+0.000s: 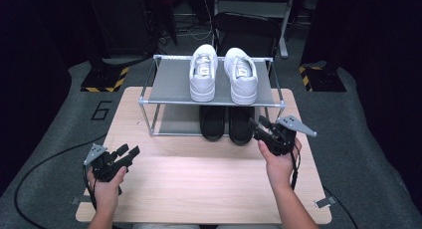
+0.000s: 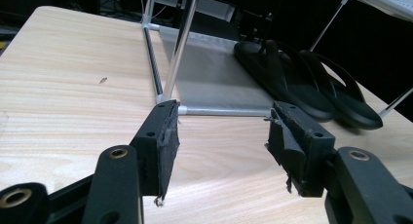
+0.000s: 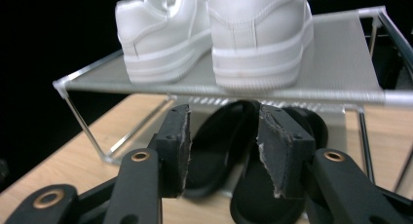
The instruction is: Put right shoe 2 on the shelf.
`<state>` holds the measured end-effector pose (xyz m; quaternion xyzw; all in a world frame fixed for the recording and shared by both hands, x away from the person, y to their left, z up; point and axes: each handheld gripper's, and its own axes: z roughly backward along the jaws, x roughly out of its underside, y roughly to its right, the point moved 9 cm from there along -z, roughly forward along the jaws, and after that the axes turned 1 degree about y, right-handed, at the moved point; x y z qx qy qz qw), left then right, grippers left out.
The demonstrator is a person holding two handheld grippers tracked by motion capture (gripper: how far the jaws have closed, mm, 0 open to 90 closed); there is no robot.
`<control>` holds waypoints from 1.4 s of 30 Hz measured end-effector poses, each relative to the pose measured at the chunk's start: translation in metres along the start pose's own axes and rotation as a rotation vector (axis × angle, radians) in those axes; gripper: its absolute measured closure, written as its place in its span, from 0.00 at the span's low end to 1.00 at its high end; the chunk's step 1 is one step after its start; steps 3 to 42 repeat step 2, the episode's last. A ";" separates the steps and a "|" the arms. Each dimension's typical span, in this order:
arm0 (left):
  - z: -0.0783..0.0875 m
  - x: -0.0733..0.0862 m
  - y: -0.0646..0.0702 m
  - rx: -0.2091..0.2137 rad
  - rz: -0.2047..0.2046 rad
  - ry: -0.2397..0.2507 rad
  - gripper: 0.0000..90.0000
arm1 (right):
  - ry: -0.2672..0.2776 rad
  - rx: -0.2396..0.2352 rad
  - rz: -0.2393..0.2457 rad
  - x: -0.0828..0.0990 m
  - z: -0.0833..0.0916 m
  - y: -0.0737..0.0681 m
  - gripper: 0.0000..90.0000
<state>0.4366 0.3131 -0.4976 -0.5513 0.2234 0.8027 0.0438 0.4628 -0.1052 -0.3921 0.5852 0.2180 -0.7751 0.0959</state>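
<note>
A pair of white sneakers (image 1: pixel 203 72) (image 3: pixel 160 39) stands on the top shelf of a metal shoe rack (image 1: pixel 169 79). Two black flip-flops (image 1: pixel 213 122) (image 2: pixel 287 83) (image 3: pixel 214 151) lie side by side on the lower shelf, heels toward me. My right gripper (image 1: pixel 259 123) (image 3: pixel 223 136) hovers just in front of the right-hand flip-flop (image 1: pixel 240 125), pointing at the rack, jaws apart with nothing between the pads. My left gripper (image 1: pixel 128 151) (image 2: pixel 221 136) rests low over the table's front left, open and holding nothing, aimed toward the rack's near left corner.
The rack stands at the back of a light wooden table (image 1: pixel 199 179). Its thin corner posts (image 2: pixel 180 44) and the top shelf's front rail (image 3: pixel 243 95) frame the lower opening. Dark floor, cables and a chair lie beyond the table.
</note>
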 end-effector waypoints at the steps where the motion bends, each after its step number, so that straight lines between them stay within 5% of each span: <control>1: 0.000 0.000 0.000 0.005 -0.001 -0.004 0.49 | -0.002 -0.004 -0.002 0.004 0.001 0.000 0.60; 42: -0.001 0.000 0.000 0.007 -0.003 0.000 0.48 | -0.006 -0.012 -0.008 0.010 0.002 -0.001 0.59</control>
